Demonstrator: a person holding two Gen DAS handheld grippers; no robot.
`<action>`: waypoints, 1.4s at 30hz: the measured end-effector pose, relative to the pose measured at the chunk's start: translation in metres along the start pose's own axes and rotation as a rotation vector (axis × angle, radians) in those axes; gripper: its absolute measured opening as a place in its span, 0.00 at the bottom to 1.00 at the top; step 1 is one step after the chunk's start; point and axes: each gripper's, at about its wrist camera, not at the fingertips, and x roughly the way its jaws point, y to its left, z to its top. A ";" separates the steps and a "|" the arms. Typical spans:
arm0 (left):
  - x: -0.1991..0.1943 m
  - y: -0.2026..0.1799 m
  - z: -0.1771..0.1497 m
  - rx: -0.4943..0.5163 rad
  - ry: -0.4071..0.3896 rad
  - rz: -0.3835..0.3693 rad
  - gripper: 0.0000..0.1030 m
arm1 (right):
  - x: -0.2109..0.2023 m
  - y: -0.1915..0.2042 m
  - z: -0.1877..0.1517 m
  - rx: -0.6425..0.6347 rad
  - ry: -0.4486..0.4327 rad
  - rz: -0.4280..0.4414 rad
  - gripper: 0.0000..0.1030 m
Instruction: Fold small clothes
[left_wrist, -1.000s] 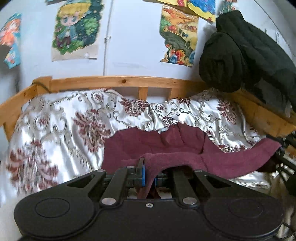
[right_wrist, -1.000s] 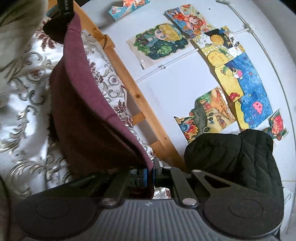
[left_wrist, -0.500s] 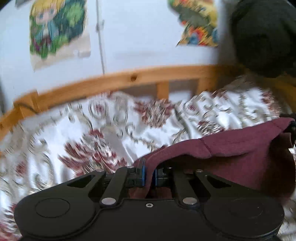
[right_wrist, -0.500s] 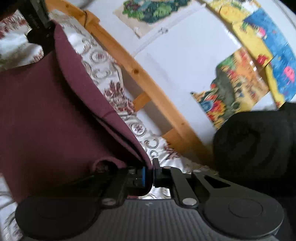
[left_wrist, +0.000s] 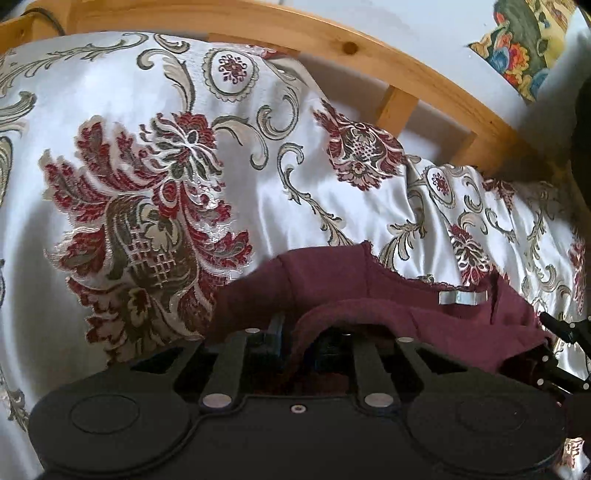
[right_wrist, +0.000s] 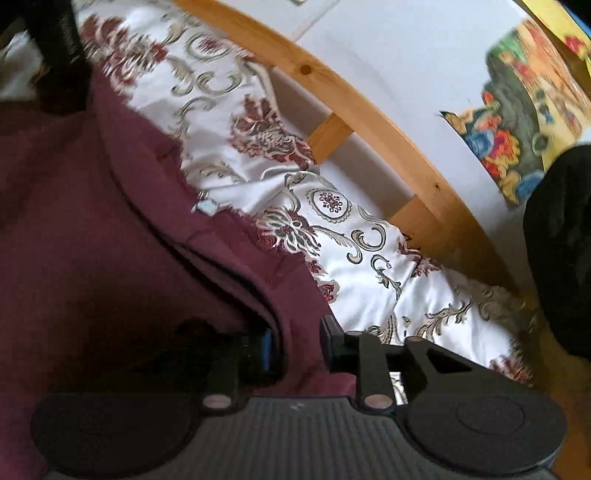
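From the left wrist view, the maroon garment (left_wrist: 388, 295) lay low on the floral satin bedspread (left_wrist: 147, 155), near the wooden bed rail (left_wrist: 332, 48), with a pale label (left_wrist: 461, 297) showing at its upper edge. The left tool (left_wrist: 299, 334) had just been opening; its jaws stood slightly apart with a fold of the cloth draped between them, and whether the pads pressed on it could not be told, because the fabric covered them. The other tool's dark tip (left_wrist: 565, 332) showed at the right edge, cut off. From the right wrist view, which was somewhat blurred, the garment (right_wrist: 110, 229) filled the left half, doubled over in 2 layers along its edge. The right tool (right_wrist: 299, 345) had also just been opening, its jaws clearly parted and the hem lying loose between them. The cloth looked soft, light and limp, likely to slide on the satin, so hems and corners seemed the best hold. The garment's full outline stayed hidden below both tools.
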 end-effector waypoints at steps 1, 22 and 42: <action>-0.002 -0.001 -0.001 -0.001 0.001 -0.002 0.25 | -0.002 -0.004 0.002 0.027 -0.009 0.002 0.63; -0.031 0.018 -0.027 -0.064 0.097 0.180 0.99 | -0.001 0.001 -0.016 0.261 0.056 0.272 0.99; -0.042 0.012 -0.036 -0.018 0.068 0.225 0.99 | -0.011 -0.066 -0.046 0.646 -0.040 0.184 0.48</action>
